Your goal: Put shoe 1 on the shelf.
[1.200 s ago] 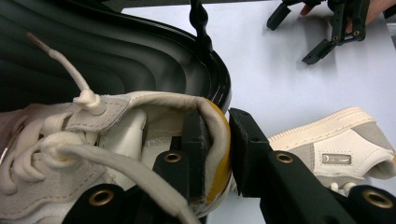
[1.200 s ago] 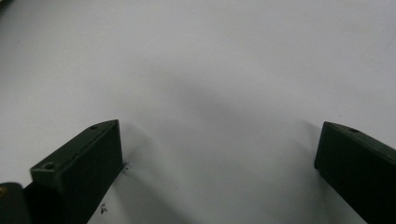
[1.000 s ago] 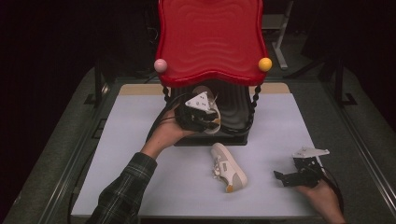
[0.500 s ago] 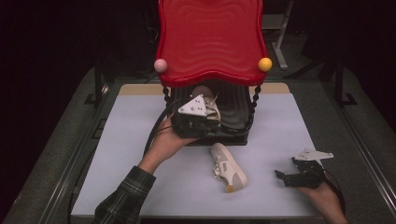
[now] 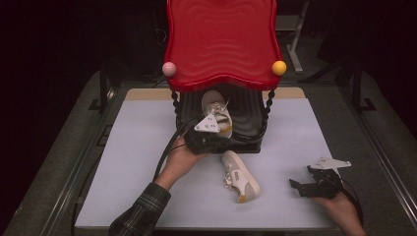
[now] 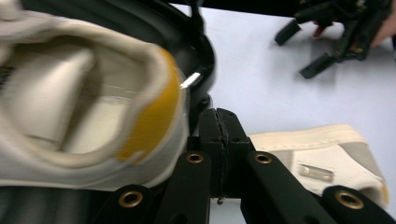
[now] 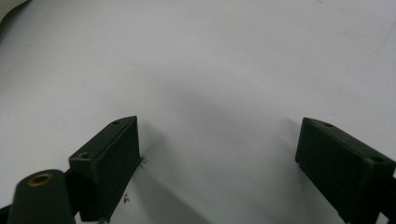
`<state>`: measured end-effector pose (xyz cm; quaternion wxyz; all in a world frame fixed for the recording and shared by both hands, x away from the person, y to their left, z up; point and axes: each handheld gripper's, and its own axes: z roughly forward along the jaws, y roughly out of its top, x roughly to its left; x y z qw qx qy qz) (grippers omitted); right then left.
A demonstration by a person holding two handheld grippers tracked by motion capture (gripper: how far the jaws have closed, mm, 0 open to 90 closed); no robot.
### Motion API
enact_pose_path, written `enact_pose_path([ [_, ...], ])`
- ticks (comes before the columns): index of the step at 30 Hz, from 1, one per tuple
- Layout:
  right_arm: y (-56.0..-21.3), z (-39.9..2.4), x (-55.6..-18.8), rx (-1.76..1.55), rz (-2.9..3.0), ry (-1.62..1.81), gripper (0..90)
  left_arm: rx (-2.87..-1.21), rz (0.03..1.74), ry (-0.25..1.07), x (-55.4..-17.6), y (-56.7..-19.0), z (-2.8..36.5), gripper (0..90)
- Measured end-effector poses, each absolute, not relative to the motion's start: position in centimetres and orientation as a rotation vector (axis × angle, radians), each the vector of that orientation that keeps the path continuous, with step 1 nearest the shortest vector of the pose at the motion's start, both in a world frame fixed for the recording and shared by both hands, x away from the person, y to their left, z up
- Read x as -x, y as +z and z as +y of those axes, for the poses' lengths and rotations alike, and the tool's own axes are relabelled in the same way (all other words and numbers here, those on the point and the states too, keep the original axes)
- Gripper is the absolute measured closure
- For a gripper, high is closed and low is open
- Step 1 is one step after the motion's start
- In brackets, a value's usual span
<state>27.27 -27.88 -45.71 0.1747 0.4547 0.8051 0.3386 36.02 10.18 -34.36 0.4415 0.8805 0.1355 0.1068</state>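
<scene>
The left gripper (image 5: 209,140), jaws just closed empty, hovers beside the sneaker (image 5: 218,110) on the rack (image 5: 251,123); the right gripper (image 5: 307,186) rests open.

Two white shoes (image 5: 217,112) (image 5: 240,176), one red-topped rack (image 5: 222,39), two ball knobs (image 5: 169,68) (image 5: 279,67), two hand-held grippers (image 5: 209,138) (image 5: 300,188).
</scene>
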Motion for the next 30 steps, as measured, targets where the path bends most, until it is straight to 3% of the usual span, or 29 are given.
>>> enact_pose_path([
  [30,-45.7,-27.9,-27.3,-1.287,2.280,0.959,12.7,-2.131,0.479,0.374,-38.8,-33.0,14.0,90.0],
])
